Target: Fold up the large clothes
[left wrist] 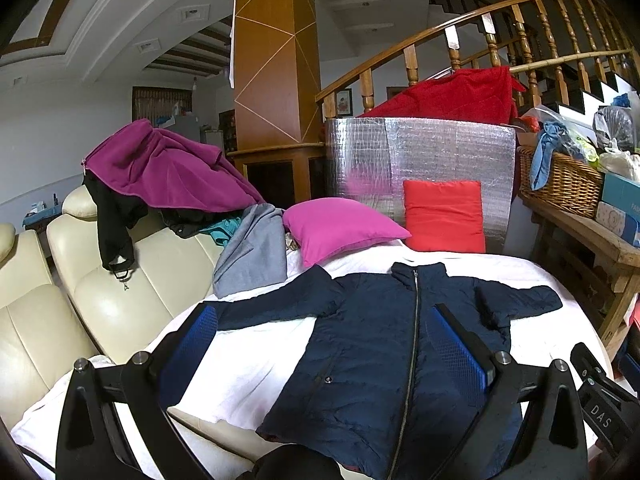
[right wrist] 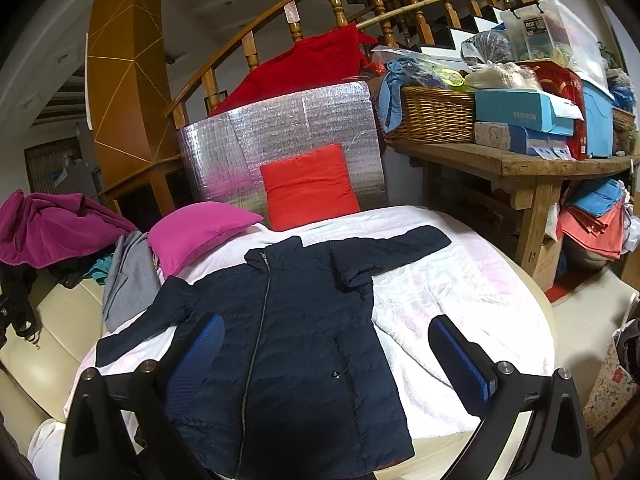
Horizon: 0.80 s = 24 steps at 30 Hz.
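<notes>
A white sheet [left wrist: 248, 356] covers the surface in a cluttered room, with a wooden stair rail [right wrist: 280, 36] curving behind. On the sheet lies a navy jacket [left wrist: 376, 344], zipped shut and face up, both sleeves spread out to the sides. Its long axis runs from the hem, nearest the cameras, up to the collar, which points toward a red cushion [left wrist: 444, 216] propped against a silver foil panel [right wrist: 280, 128]. A pink cushion [left wrist: 340, 224] sits just beside the collar (tilted, one corner toward the red one).

The left view takes in the cream sofa [left wrist: 100, 300] with a magenta fleece [left wrist: 168, 172] heaped on its back, and a grey garment [left wrist: 256, 256] draped at the sheet's edge. The right view shows more of the wooden bench [right wrist: 512, 164] loaded with a wicker basket [right wrist: 432, 116] and boxes, plus the bare sheet beyond the jacket's far sleeve.

The left gripper [left wrist: 324, 348] hangs over the jacket's lower half, fingers spread wide and holding nothing. The right gripper [right wrist: 328, 360] hovers likewise, spread and empty, one finger over the jacket and the other over the sheet.
</notes>
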Available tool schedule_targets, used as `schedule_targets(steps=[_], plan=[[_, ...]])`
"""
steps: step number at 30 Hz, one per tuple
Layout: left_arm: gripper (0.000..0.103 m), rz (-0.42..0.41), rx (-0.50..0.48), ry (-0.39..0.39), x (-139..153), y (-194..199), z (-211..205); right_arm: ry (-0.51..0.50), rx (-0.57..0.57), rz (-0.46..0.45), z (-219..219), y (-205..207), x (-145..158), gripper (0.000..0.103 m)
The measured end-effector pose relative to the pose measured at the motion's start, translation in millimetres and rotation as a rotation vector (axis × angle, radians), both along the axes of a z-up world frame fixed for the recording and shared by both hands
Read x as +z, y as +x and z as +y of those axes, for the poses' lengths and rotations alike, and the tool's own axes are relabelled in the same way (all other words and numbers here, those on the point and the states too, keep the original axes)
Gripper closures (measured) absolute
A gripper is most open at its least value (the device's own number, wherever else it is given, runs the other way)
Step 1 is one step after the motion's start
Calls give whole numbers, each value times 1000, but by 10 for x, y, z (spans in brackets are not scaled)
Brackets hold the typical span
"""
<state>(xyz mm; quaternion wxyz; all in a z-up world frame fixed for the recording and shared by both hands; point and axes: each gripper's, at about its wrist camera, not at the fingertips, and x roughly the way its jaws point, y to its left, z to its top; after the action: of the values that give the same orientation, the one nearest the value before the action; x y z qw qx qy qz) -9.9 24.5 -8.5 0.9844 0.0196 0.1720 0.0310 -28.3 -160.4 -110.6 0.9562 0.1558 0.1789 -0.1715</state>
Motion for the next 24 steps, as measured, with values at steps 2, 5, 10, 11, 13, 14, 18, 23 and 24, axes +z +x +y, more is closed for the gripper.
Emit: schedule_targets(steps=[2,5,10,11,13,14,18,23,24], plan=[[0,0,0,0,-2,-1,9,3,2,2,-2,-3,-5,0],[0,0,0,0,-6,-2,9,4,2,2,-10,-2,-5,0],[0,1,-2,0,-19,-6,23,9,2,2,-8,-7,-14,0],[0,3,-2,2,-21,-6,21,9,2,3,-13,-9,-16,0],[0,5,-3,1,-30,-7,24,13,3,4,-25,-5,-14,0],[0,5,-2,1,-39,-9,27,14,4,5,-24,-2,-16,0],[0,13,-3,-2,-46,11,38,14,5,11,-28,13,-30,0],[0,20,-3,-3,-63,34,45,15,6,16,-28,26,-43,0],[0,21,-3,-3,-67,37,46,15,7,18,-25,29,-49,0]])
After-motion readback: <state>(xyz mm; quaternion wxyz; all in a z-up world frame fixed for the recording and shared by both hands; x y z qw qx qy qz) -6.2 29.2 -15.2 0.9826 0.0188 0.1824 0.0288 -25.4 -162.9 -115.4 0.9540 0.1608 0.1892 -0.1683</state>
